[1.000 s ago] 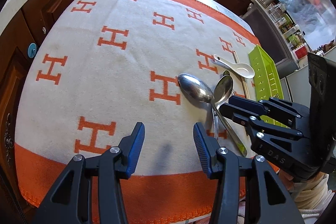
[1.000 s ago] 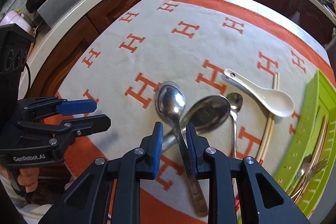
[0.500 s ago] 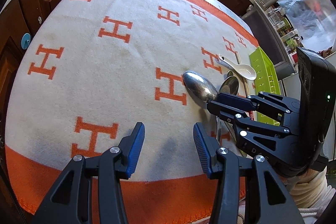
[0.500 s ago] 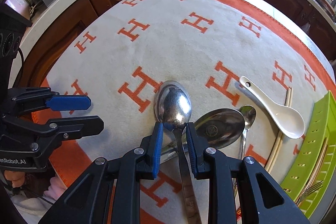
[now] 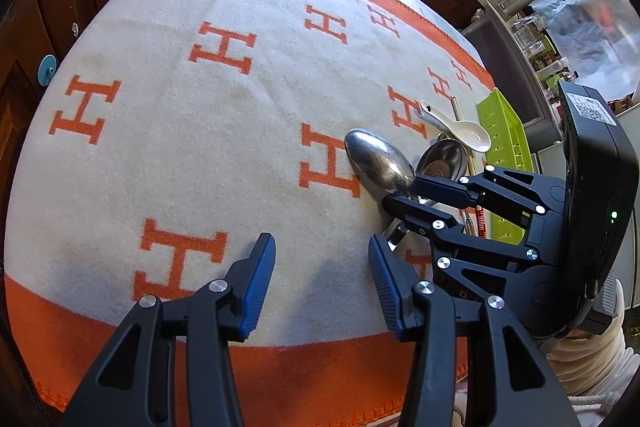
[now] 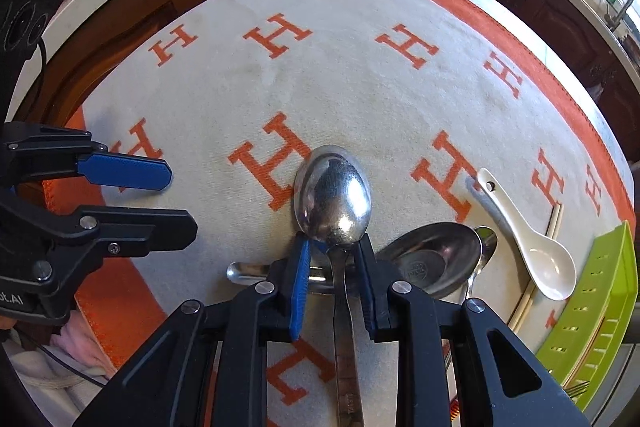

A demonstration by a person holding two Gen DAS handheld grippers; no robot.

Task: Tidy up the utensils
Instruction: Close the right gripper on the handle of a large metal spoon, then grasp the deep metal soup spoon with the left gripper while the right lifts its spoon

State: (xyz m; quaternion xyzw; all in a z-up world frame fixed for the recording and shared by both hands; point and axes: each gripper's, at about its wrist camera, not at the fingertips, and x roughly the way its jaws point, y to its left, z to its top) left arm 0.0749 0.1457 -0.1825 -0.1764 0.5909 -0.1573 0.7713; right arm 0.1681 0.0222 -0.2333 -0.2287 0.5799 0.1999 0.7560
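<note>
A large steel spoon [image 6: 332, 203] lies bowl-down on the white and orange cloth; it also shows in the left wrist view [image 5: 378, 163]. My right gripper [image 6: 334, 255] straddles the spoon's neck, its jaws a little apart on either side of the handle and not clamped on it. A second steel spoon [image 6: 436, 259] lies crossed under it, with a smaller spoon [image 6: 486, 239] beside. A white ceramic spoon [image 6: 532, 247] and chopsticks [image 6: 554, 223] lie to the right. My left gripper [image 5: 322, 283] is open and empty above the cloth's near edge.
A green slotted tray [image 6: 600, 291] at the right edge holds some cutlery; it also shows in the left wrist view [image 5: 504, 131]. Dark wooden cabinets and a counter ring the table. The cloth [image 5: 200, 115] covers the left and far parts of the table.
My right gripper has slid forward along the big spoon's handle to its neck and dropped lower. The left gripper has stayed open and drifted slightly.
</note>
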